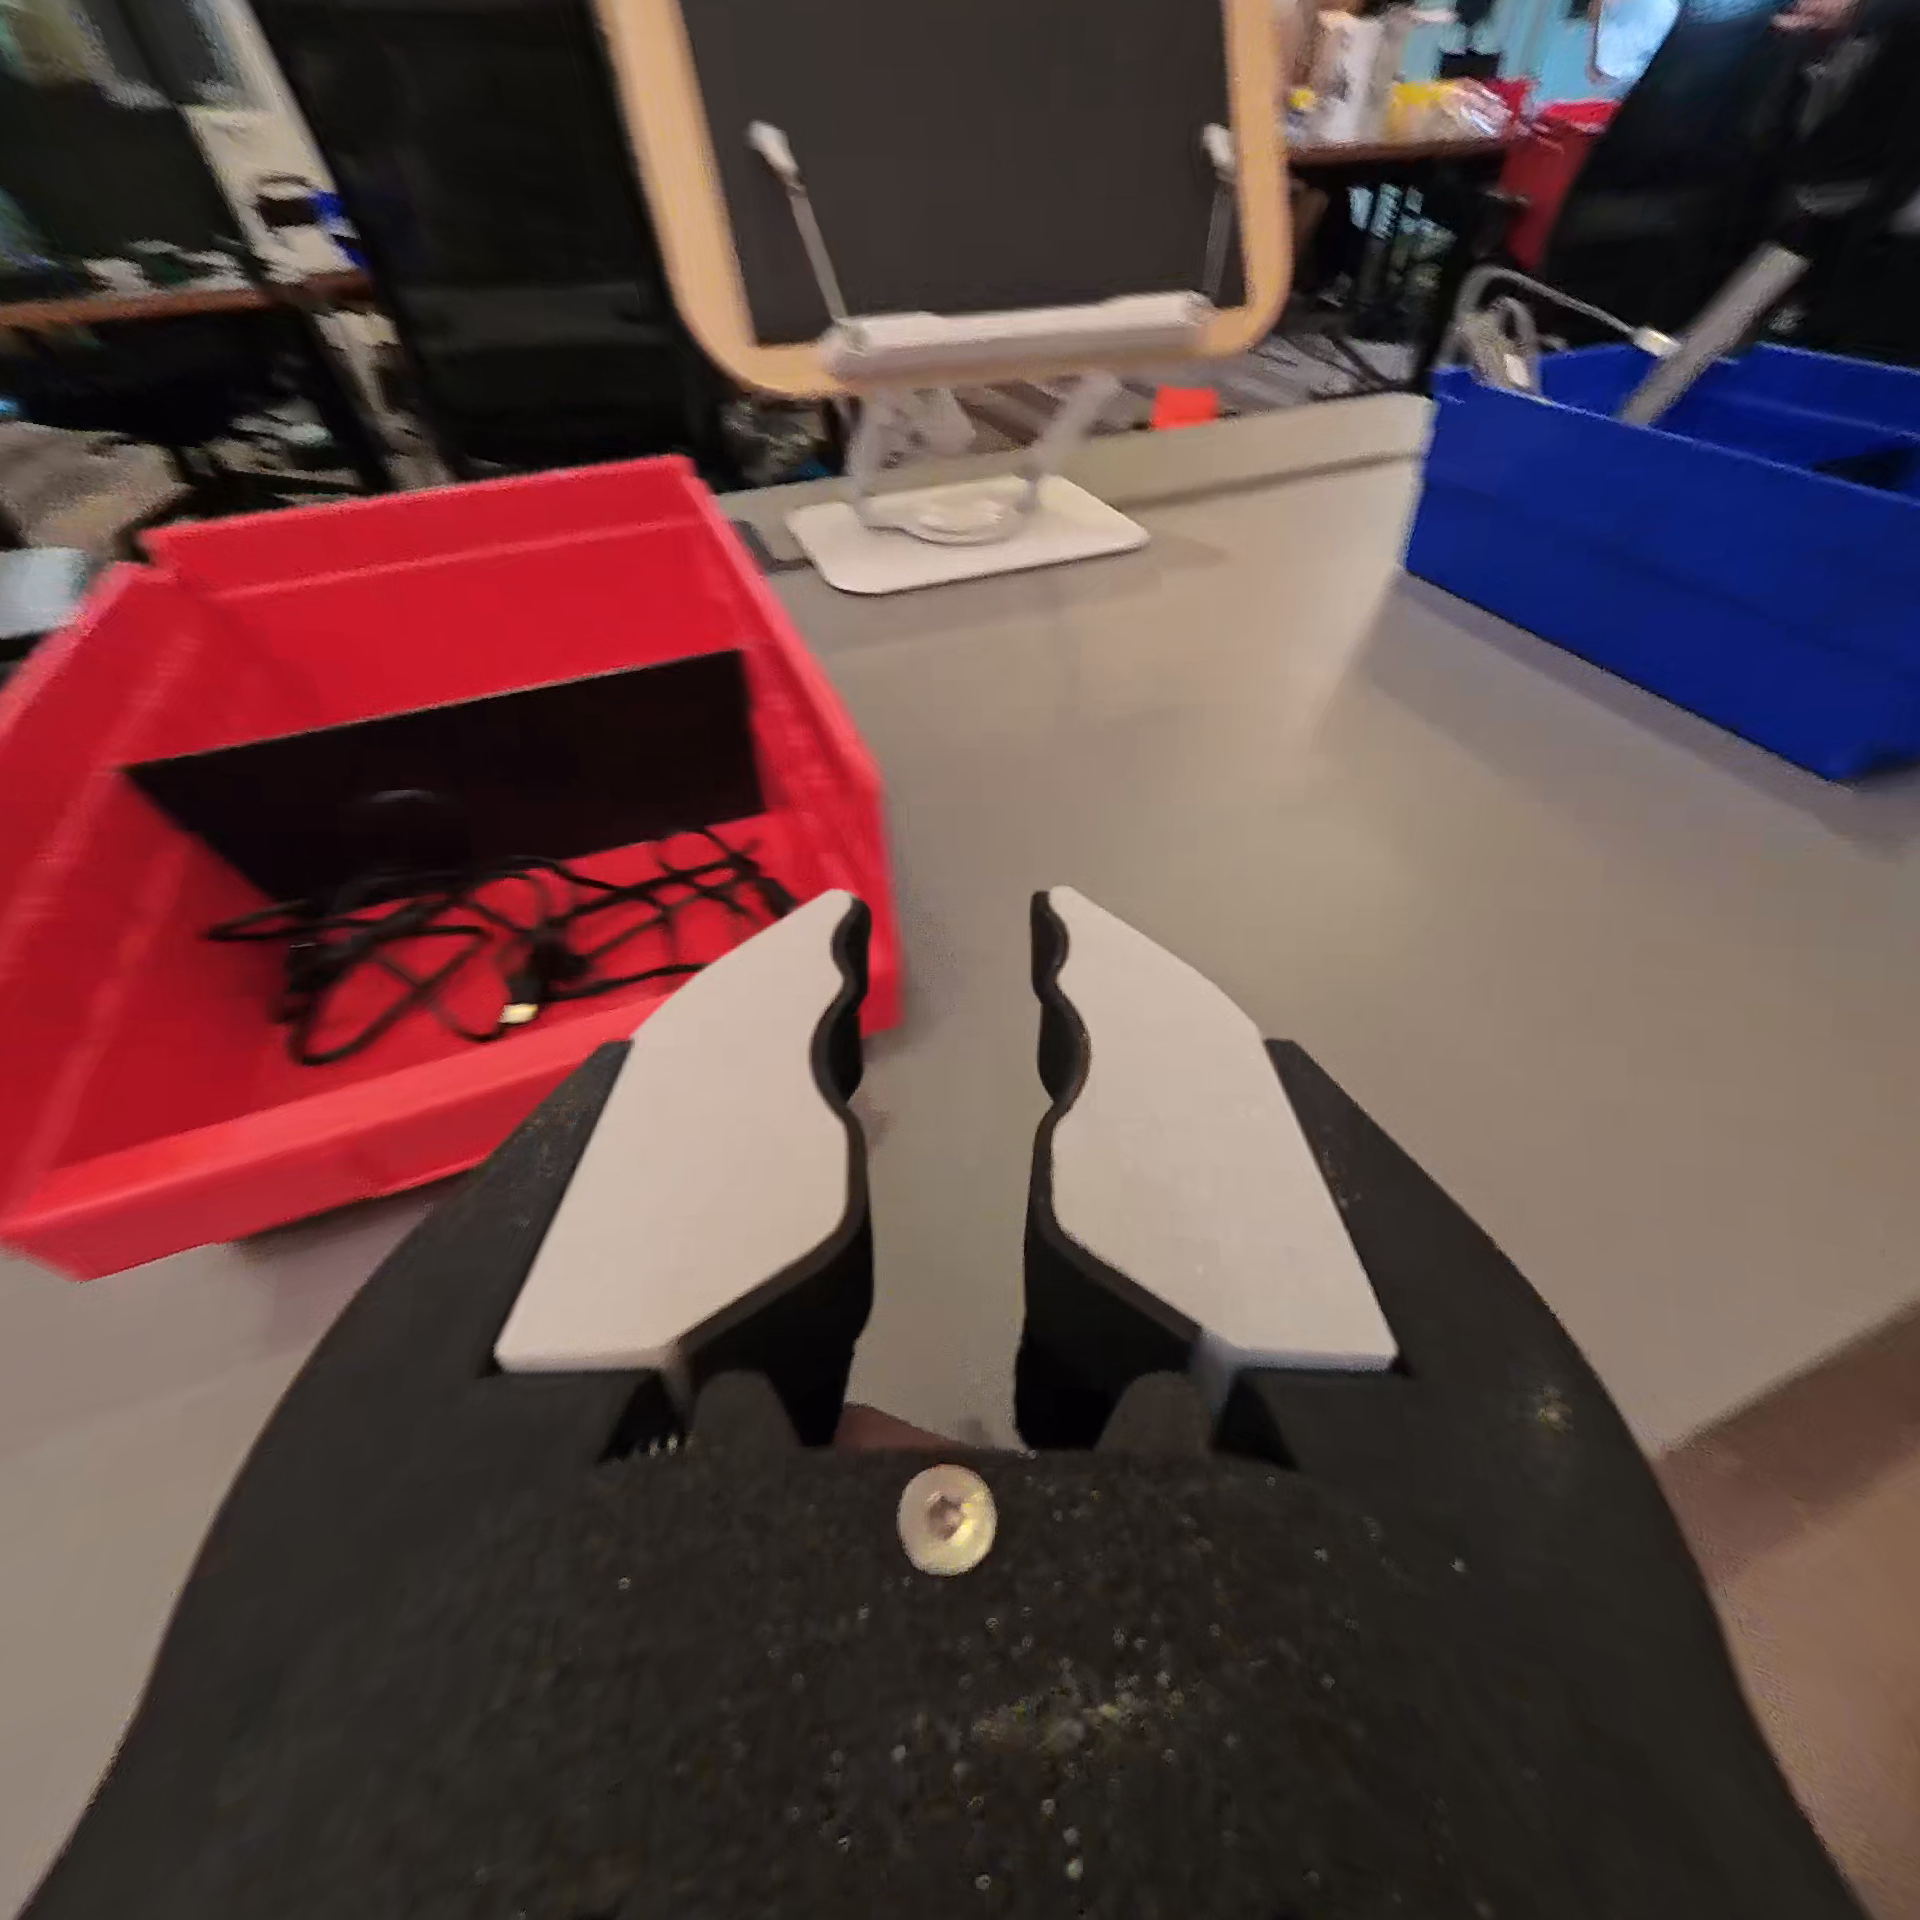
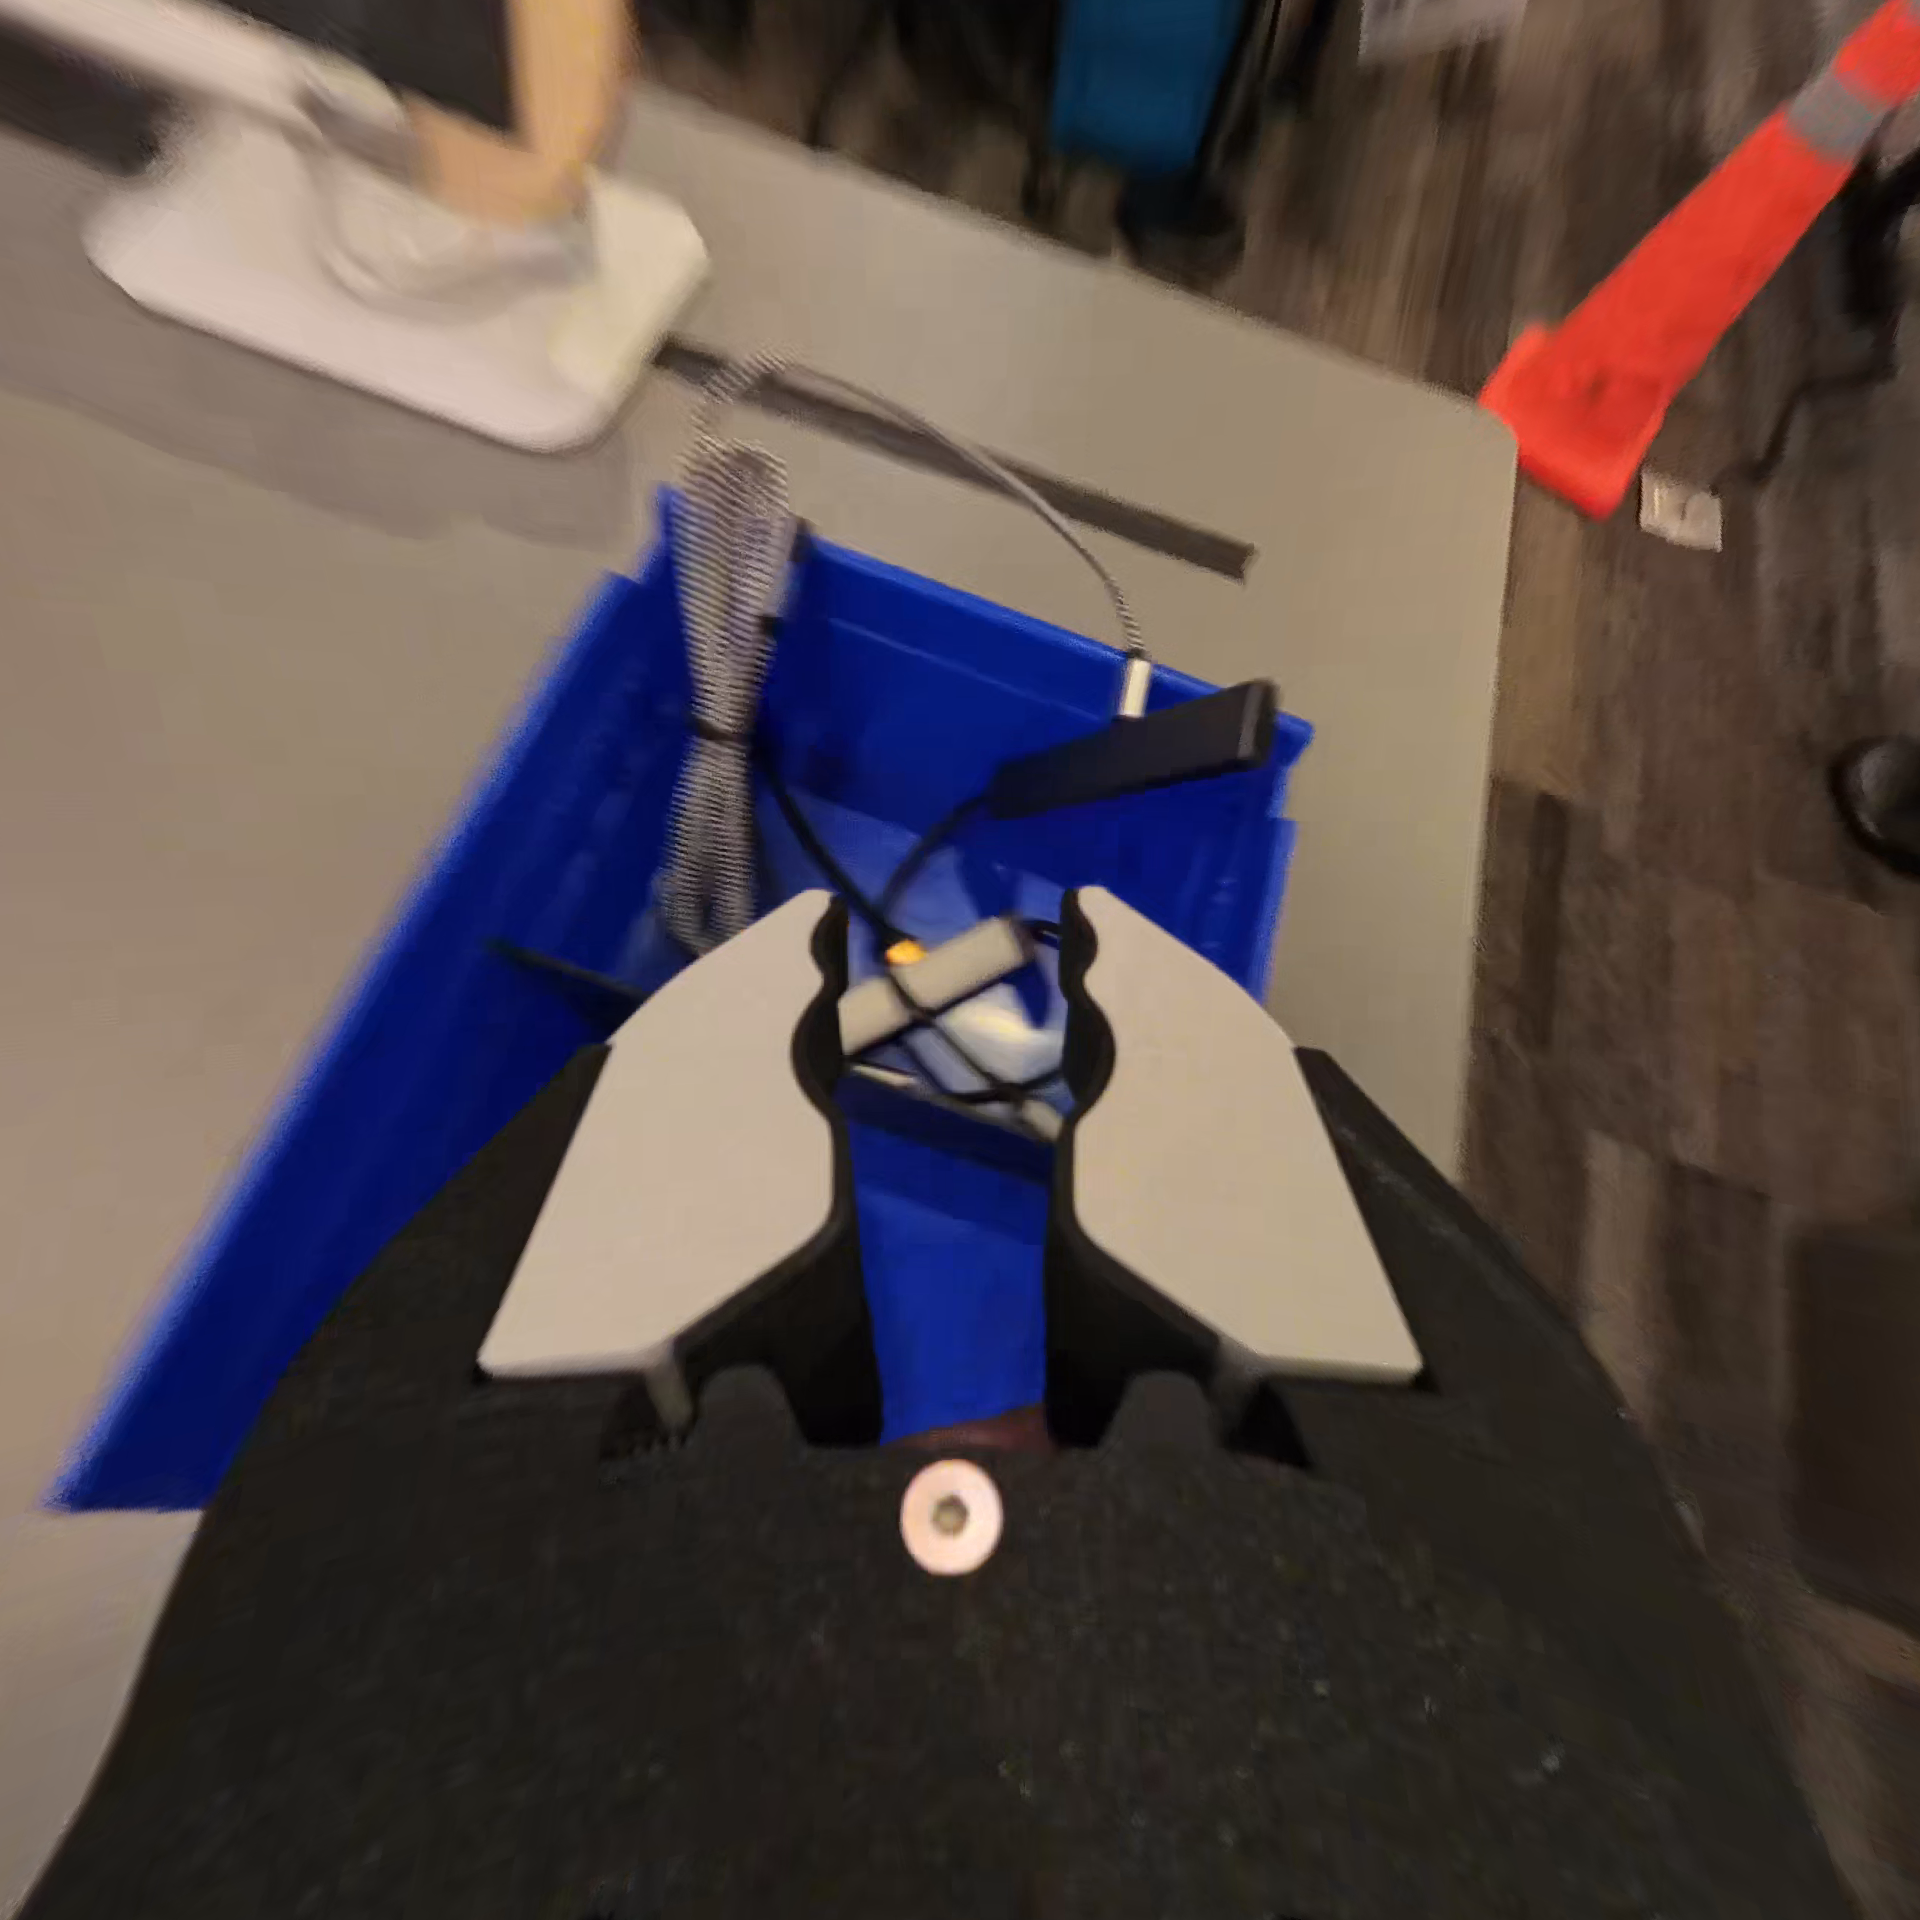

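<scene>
Blue bin (image 2: 436,1091) stood on the grey desk (image 2: 260,623) toward its right side, directly beneath the right gripper (image 2: 948,914), whose jaws were parted with nothing between them. Red bin (image 1: 312,1164) sat on the desk to the left, just beside the left gripper (image 1: 948,914), whose jaws likewise stood apart and empty above bare desk surface. A framed dark panel (image 1: 966,156) on a white stand (image 1: 966,535) rose at the far edge between the bins. An orange cone (image 2: 1704,260) lay on the floor beyond the desk corner. Inside the red bin a black board (image 1: 447,769) leaned, with black cables (image 1: 468,956) tangled before it. The blue bin held a braided cable bundle (image 2: 722,727), a dark flat adapter (image 2: 1143,748) propped on the rim, and a small grey dongle (image 2: 925,982) near the right jaws' tips.
</scene>
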{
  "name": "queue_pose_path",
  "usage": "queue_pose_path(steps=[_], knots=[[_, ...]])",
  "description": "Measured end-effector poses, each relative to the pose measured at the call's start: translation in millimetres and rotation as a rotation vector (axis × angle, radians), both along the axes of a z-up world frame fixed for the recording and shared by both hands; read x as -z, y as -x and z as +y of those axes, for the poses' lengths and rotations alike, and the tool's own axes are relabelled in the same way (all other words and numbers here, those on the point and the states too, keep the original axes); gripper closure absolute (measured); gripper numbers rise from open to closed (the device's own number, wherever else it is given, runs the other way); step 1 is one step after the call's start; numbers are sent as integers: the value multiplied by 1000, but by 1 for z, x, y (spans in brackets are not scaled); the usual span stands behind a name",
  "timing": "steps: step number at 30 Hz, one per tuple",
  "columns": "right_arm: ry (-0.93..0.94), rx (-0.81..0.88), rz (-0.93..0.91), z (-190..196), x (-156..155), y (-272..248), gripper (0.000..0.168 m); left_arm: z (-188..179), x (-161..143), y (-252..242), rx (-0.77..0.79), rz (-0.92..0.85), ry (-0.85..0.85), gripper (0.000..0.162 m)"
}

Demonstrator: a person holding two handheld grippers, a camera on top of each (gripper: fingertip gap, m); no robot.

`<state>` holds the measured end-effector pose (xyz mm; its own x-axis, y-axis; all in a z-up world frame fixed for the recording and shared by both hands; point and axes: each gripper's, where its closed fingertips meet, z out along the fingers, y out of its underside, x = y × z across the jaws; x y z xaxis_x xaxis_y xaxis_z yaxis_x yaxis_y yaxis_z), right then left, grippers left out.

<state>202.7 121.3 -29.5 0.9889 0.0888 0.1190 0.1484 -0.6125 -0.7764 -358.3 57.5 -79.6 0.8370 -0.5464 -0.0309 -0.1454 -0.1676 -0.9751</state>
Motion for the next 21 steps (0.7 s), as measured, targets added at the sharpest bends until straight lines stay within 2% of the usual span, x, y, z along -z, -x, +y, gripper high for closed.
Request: queue_pose_path(steps=[2, 4, 7, 10, 13, 17, 21], knots=[[-152, -7, 80, -27, 2, 33, 134, 11, -5, 28, -81, -8, -24, 128], [-250, 21, 118, -54, 21, 57, 136, 16, -10, 53, -142, -31, -44, 128], [-326, 77, 173, -94, 53, 83, 137, 21, -10, 81, -206, -61, -46, 130], [-400, 137, 234, -127, 72, 89, 142, 28, -7, 94, -242, -109, -13, 132], [-395, 134, 224, -132, 74, 88, 142, 35, 6, 97, -253, -114, 62, 135], [-364, 156, 199, -125, 85, 77, 142, 39, 22, 98, -265, -23, 104, 135], [-344, 164, 181, -127, 88, 71, 142, 34, 25, 94, -244, -87, 153, 136]])
